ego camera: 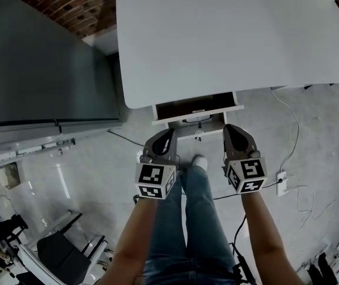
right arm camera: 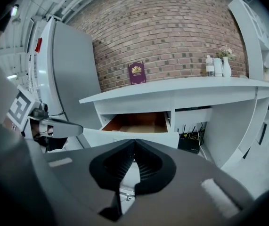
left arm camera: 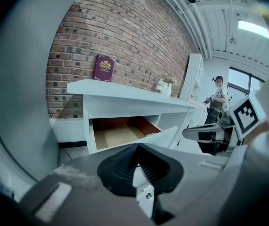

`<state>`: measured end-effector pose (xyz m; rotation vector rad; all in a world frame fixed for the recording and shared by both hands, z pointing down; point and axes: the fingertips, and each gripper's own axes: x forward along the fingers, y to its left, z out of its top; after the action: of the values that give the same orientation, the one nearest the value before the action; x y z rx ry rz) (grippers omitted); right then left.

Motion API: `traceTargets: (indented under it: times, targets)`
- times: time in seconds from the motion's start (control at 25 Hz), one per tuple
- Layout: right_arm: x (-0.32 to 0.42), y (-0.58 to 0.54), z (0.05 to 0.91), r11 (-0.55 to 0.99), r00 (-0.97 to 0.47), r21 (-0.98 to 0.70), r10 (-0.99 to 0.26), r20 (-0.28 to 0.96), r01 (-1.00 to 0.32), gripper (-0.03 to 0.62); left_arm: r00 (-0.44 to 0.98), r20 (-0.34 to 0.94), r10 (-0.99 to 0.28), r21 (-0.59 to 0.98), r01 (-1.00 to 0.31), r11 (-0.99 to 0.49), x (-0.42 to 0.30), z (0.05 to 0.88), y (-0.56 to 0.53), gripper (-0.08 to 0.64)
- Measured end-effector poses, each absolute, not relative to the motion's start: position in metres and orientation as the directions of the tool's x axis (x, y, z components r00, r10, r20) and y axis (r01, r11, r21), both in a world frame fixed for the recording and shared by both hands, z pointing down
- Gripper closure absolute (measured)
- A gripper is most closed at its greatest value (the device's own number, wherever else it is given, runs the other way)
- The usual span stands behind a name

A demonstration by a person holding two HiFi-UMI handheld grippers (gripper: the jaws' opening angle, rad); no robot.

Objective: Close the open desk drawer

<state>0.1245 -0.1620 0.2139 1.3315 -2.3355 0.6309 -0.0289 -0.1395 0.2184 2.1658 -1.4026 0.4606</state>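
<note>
A white desk (ego camera: 228, 34) has one drawer (ego camera: 196, 109) pulled out under its front edge, with a brown inside. The drawer (left arm camera: 125, 134) shows ahead in the left gripper view, and the drawer (right arm camera: 139, 126) also lies straight ahead in the right gripper view. My left gripper (ego camera: 168, 134) is shut with nothing in it and hangs just in front of the drawer's left end. My right gripper (ego camera: 231, 129) is shut and empty too, just in front of the drawer's right end. Neither touches the drawer front.
A tall grey cabinet (ego camera: 38, 64) stands left of the desk. A purple book (right arm camera: 136, 73) and small white bottles (right arm camera: 217, 66) sit on the desk against the brick wall. Cables and a power strip (ego camera: 282, 183) lie on the floor at right. A person (left arm camera: 215, 105) stands farther off.
</note>
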Motion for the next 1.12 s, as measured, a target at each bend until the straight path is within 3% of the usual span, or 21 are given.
traceTargets:
  times: [1.12]
  targets:
    - [0.126,-0.201,0.265,0.41,-0.398,-0.107,-0.736,0.548,-0.906,0.591,0.238,0.594,-0.769,0.159,-0.971,-0.178,-0.046,0.277,-0.157,0.563]
